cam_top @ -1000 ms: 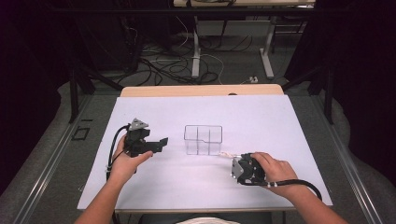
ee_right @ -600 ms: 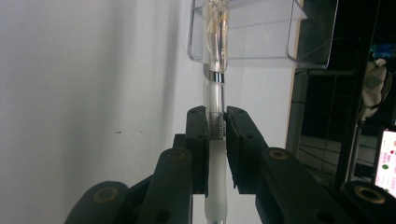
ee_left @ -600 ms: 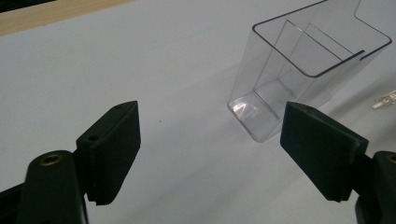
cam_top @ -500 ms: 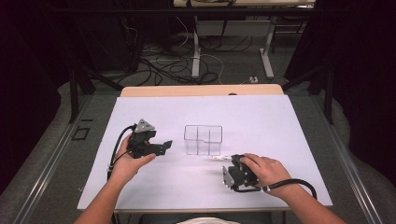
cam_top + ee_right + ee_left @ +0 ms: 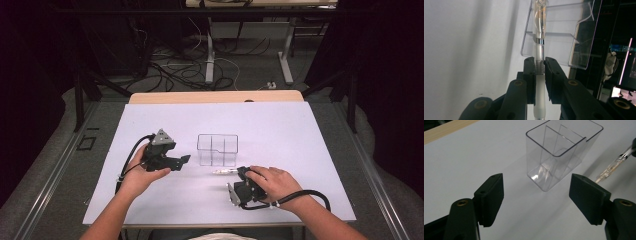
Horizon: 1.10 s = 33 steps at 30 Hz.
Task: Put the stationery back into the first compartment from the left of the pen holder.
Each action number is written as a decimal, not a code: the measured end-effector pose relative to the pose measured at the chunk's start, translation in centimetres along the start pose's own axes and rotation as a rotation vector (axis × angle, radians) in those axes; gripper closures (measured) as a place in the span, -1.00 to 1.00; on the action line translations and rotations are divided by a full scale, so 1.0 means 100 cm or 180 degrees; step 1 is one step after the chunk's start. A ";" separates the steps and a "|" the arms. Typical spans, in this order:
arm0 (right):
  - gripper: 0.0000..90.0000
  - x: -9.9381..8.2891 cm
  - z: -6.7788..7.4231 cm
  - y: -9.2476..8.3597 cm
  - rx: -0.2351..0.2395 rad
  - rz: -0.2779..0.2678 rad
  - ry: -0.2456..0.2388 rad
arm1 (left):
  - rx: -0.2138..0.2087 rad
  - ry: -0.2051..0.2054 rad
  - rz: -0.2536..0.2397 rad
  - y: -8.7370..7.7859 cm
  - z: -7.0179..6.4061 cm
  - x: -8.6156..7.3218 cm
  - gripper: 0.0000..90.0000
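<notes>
Your right gripper [image 5: 239, 172] has slid leftward, pen now pointing at the clear organizer [image 5: 217, 149]
Its fingers clamp the clear pen [image 5: 539, 45], tip just beside the organizer on the white worktop [image 5: 300, 135]; your left gripper [image 5: 537, 200] has been closing its fingers, nothing between them

We see the right gripper [image 5: 239, 173] carrying its clear pen [image 5: 223, 171] leftward, nearer the clear organizer [image 5: 217, 149]. The left gripper [image 5: 181, 160] has edged toward that organizer, its empty jaws narrowing.
</notes>
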State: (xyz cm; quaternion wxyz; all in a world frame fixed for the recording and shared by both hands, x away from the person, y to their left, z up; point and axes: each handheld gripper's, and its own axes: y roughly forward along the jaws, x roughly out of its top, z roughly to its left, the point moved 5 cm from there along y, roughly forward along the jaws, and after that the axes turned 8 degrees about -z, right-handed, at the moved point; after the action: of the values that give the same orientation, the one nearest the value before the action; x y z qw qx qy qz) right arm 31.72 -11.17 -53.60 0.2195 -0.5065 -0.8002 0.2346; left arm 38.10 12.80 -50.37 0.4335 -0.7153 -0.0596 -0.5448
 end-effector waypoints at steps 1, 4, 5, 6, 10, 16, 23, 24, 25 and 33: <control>0.78 0.002 -0.001 0.001 -0.0004 -0.0026 -0.0042 | 0.0005 0.0052 -0.0027 0.001 -0.001 0.000 -0.36; 0.78 0.007 -0.001 0.002 0.0005 -0.0032 -0.0085 | -0.0046 0.0097 0.0005 0.003 -0.007 0.000 -0.35; 0.78 0.009 -0.001 0.003 -0.0010 -0.0043 -0.0115 | -0.0066 0.0144 0.0027 0.003 -0.008 0.000 -0.35; 0.78 0.011 -0.002 0.004 -0.0013 -0.0080 -0.0171 | -0.0078 0.0156 0.0041 0.003 -0.010 -0.001 -0.35; 0.78 0.017 -0.001 0.005 -0.0009 -0.0107 -0.0224 | -0.0162 0.0228 0.0087 0.004 -0.017 -0.001 -0.29; 0.78 0.022 0.002 0.005 0.0045 -0.0040 -0.0263 | -0.0295 0.0287 0.0141 0.006 -0.027 -0.002 -0.23; 0.78 0.031 0.003 0.007 0.0031 -0.0131 -0.0374 | -0.0411 0.0369 0.0263 0.011 -0.037 -0.006 -0.10; 0.78 0.032 0.004 0.008 0.0022 -0.0129 -0.0373 | -0.0428 0.0391 0.0298 0.011 -0.037 -0.007 -0.08; 0.78 0.033 0.003 0.008 0.0009 -0.0147 -0.0423 | -0.0423 0.0398 0.0282 0.013 -0.039 -0.008 -0.06; 0.78 0.038 0.003 0.011 -0.0064 -0.0211 -0.0471 | -0.0571 0.0571 0.0497 0.021 -0.048 -0.017 0.04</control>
State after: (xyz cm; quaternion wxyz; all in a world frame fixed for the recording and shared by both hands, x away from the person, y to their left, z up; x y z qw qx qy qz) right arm 30.81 -7.29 -54.09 0.1623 -0.4631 -0.8328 0.2560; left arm 35.16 8.88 -52.80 0.4125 -0.7021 0.0842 -0.5743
